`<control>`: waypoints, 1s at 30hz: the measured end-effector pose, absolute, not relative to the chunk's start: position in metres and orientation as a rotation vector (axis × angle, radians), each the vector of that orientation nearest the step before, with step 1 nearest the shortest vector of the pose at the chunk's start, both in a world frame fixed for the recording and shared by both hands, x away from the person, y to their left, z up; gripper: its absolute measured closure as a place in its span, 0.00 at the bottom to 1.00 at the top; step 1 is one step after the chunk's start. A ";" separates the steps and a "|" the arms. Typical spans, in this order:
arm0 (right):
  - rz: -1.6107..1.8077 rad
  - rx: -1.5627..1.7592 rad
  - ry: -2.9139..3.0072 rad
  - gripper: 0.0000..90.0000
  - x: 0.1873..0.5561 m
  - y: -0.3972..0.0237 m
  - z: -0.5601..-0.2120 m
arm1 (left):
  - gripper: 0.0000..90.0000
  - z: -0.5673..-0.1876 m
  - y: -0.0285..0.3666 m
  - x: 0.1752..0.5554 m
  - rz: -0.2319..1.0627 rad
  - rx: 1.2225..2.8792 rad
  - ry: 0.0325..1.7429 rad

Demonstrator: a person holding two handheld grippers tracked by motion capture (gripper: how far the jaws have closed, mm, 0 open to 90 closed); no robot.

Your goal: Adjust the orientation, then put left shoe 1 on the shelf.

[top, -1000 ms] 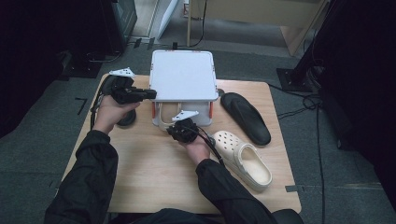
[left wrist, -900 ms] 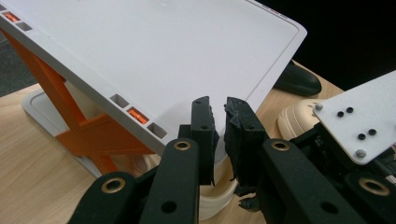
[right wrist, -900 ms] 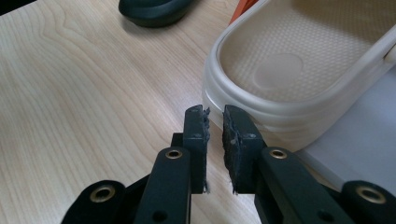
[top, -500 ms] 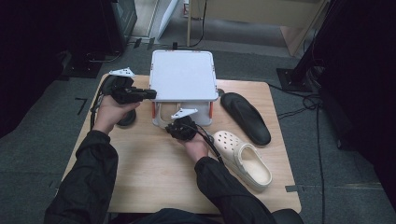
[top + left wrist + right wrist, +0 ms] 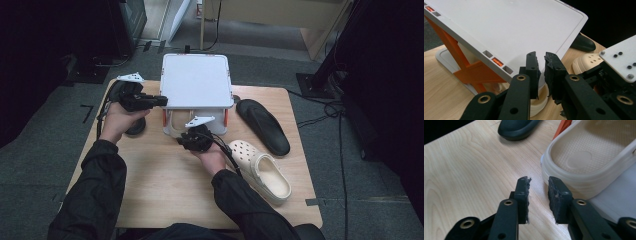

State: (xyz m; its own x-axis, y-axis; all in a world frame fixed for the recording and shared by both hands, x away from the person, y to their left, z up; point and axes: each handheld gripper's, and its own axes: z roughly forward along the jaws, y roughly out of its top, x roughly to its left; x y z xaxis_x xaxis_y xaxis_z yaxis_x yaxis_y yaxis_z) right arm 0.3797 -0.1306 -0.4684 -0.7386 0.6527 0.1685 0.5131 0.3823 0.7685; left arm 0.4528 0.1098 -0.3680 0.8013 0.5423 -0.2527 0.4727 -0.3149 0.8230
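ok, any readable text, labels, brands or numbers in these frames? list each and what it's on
None readable.
White box lid: plain, no print; the orange tabs in its edge slots carry no marks.
Cream clog and black clog: no brand or size legible.
Grey plate on the right gripper: screws, no lettering.
Wooden table: no stickers or labels.

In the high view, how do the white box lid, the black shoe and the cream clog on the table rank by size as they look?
1. White box lid, clearly largest.
2. Cream clog and black shoe look about alike in length; the clog lies nearer the camera, so I do not rank them.
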 end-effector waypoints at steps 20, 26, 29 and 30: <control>1.342 1.031 2.528 0.68 0.349 -0.173 -0.437 | 0.88 -0.367 0.108 0.451 0.097 1.972 0.768; 1.354 1.004 2.516 0.68 0.339 -0.184 -0.425 | 0.87 -0.366 0.108 0.450 0.100 1.977 0.766; 1.347 0.989 2.517 0.69 0.332 -0.193 -0.420 | 0.87 -0.366 0.108 0.450 0.101 1.977 0.767; 1.340 0.981 2.518 0.69 0.330 -0.197 -0.419 | 0.86 -0.366 0.107 0.450 0.100 1.976 0.768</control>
